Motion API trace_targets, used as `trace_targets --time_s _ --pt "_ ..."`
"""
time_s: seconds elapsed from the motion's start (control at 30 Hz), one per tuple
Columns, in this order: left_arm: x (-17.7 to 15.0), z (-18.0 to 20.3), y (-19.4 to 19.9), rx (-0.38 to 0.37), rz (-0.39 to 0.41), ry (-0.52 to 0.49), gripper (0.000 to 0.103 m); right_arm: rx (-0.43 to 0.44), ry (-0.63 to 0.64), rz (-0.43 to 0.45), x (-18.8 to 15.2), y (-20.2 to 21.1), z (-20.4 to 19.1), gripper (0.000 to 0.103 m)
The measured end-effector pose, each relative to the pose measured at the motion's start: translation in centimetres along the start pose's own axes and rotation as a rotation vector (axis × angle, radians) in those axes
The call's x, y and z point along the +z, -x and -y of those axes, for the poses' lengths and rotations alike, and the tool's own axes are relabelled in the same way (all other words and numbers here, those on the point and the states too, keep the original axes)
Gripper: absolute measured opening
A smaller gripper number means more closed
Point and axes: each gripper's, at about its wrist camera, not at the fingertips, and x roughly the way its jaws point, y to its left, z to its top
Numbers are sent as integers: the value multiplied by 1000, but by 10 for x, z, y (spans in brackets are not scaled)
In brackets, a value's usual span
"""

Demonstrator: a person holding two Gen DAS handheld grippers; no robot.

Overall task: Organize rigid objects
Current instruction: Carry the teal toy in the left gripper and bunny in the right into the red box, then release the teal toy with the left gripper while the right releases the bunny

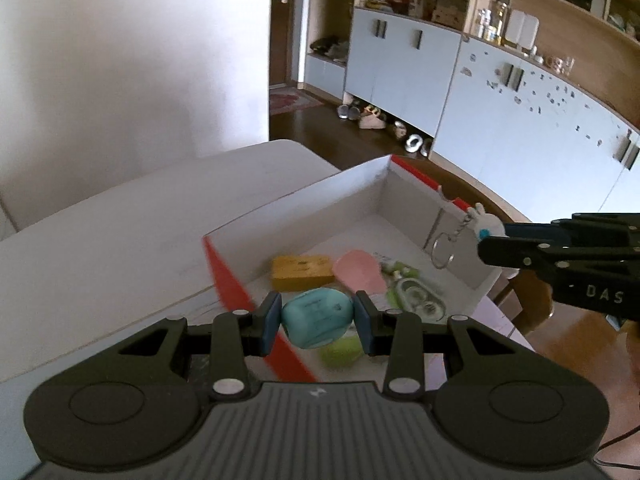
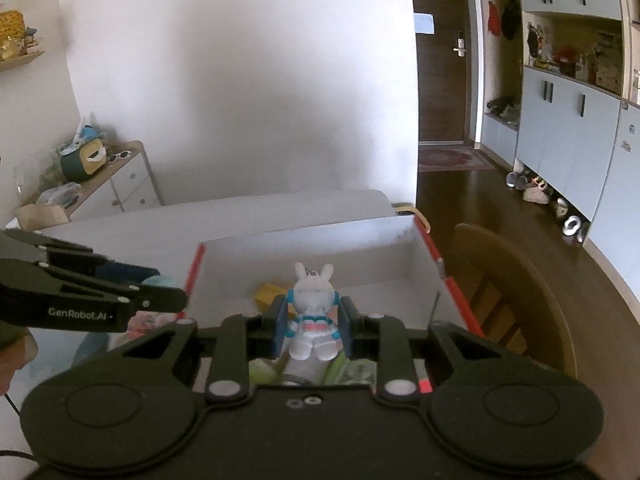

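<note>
Gripping a rounded teal plastic object (image 1: 316, 317) between the blue pads, my left gripper (image 1: 316, 320) was clenched on its two sides, above the near red-edged rim of the open white cardboard box (image 1: 280, 216). The side-on hold left the underside free, which I judged suited a straight release into the box. My right gripper (image 2: 314, 322) was clamped on a small white rabbit figurine with teal and pink trim (image 2: 313, 312), squeezed at the torso with the ears upright; in the left wrist view its metal chain and key ring (image 1: 442, 250) hung loose below the right-hand wall of the box. Holding the body rather than the chain kept the figurine from swinging.

Inside the box lay a yellow rectangular block (image 1: 302, 271), a flat pink rounded piece (image 1: 358, 272), a green-and-white oval item (image 1: 418, 300) and a lime-green object (image 1: 340, 352), grouped toward the near end. The far end was bare, so I judged it the sensible place for both held items. Neither was yet released.
</note>
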Motion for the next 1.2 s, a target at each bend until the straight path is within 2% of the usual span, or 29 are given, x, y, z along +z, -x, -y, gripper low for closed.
trace_targets --time_s 0.37,0.43,0.57,0.77,0.97,1.2 --pt "34 37 -69 14 -54 -97 38 -12 3 -52 -3 -34 31 26" --pt "37 39 -82 18 -62 -110 38 -12 12 -61 -4 -41 32 14" --pt "47 43 -111 28 -79 -125 38 -15 19 -84 -4 -56 35 14" --pt "58 44 -150 37 -117 -124 38 -12 28 -124 -11 -71 40 14" --pt "60 47 -184 42 -162 -114 38 7 28 -160 -16 -77 43 21" --pt "52 57 -201 21 -203 -122 38 8 23 -192 -23 -80 48 24"
